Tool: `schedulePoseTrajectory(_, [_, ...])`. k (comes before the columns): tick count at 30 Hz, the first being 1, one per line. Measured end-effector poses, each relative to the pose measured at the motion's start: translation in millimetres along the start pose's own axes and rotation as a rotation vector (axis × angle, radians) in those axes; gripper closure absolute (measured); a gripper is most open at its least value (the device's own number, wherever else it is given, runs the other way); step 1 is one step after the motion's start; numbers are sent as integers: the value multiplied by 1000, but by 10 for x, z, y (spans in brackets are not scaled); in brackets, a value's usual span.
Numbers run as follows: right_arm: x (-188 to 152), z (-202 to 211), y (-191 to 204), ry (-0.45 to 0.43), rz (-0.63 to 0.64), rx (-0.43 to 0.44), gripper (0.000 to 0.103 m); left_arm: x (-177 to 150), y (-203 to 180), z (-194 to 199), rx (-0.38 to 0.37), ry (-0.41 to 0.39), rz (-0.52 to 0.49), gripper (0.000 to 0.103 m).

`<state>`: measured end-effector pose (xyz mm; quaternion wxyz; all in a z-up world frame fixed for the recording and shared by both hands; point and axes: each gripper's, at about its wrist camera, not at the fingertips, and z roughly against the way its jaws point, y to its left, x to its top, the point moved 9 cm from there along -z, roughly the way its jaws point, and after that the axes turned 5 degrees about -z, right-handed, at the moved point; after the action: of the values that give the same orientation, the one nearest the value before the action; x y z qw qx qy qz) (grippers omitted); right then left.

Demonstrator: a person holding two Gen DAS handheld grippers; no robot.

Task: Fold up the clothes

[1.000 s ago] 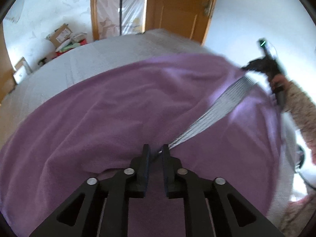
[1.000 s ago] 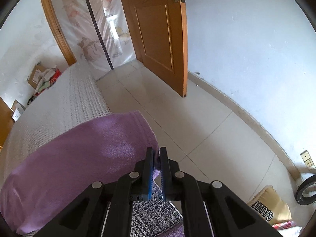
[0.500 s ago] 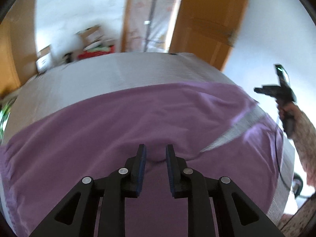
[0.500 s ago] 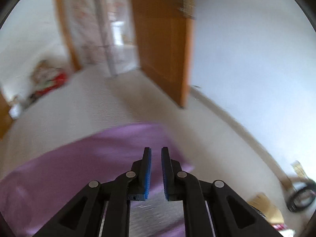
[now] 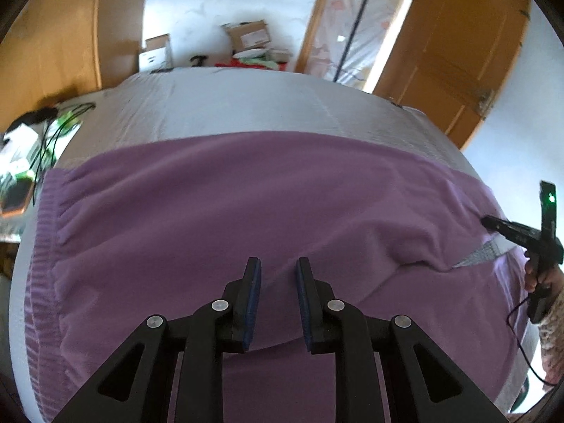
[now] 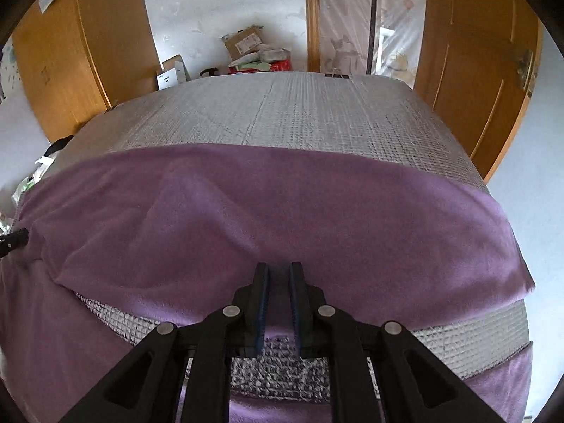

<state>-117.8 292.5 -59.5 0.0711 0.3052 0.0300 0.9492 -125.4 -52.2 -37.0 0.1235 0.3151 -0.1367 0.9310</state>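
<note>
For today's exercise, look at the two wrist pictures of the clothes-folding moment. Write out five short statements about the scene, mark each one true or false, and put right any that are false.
1. A purple fleece garment lies across a silver quilted mat. True.
2. The left gripper is clamped on a fold of cloth. False: its jaws stand apart, with nothing pinched between them.
3. The purple fleece garment covers the silver quilted mat completely. False: bare mat shows beyond its far edge.
4. Cardboard boxes sit by the far wall. True.
5. The right gripper is raised high off the fabric. False: it hovers low over the fleece edge, jaws slightly parted after just opening.
</note>
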Motion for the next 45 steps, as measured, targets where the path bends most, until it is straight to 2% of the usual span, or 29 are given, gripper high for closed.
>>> schedulePoseTrajectory(1, [-4,-7,-40,-1,-5,-4,91,-9,58,-14,6,0,16,82])
schedulePoseTrajectory(4, [-18,16,-150,-21,5,-93,91,-25,221,-34,8,-7,71,82])
schedulePoseTrajectory(15, [-9,16,-206,-34,-14,-144,91,235,424,-174,30,-32,112,82])
schedulePoseTrajectory(20, [75,-43,-168,-17,-16,-178,89,274,499,-152,-22,-49,190,82])
schedulePoseTrajectory(22, [98,-27,-181,-4,-30,-185,89,251,512,-20,-37,-69,202,82])
schedulePoseTrajectory(25, [166,127,-92,-39,-51,-165,89,200,530,203,-42,-94,202,82])
schedulePoseTrajectory(27, [205,272,104,-86,-16,-120,89,135,541,338,-38,-104,197,82])
schedulePoseTrajectory(30, [138,400,510,-103,71,-55,89,-24,535,518,-30,-102,189,82])
schedulePoseTrajectory(34, [-156,442,1084,-65,170,61,89,-316,552,723,4,-94,187,82])
schedulePoseTrajectory(39, [-603,447,1517,-21,269,147,86,-762,664,877,49,-57,205,82])
schedulePoseTrajectory(41, [-785,401,1612,11,288,161,84,-896,755,895,68,-48,227,82])
schedulePoseTrajectory(45, [-993,400,1639,13,286,148,80,-1057,906,924,40,-64,316,82])
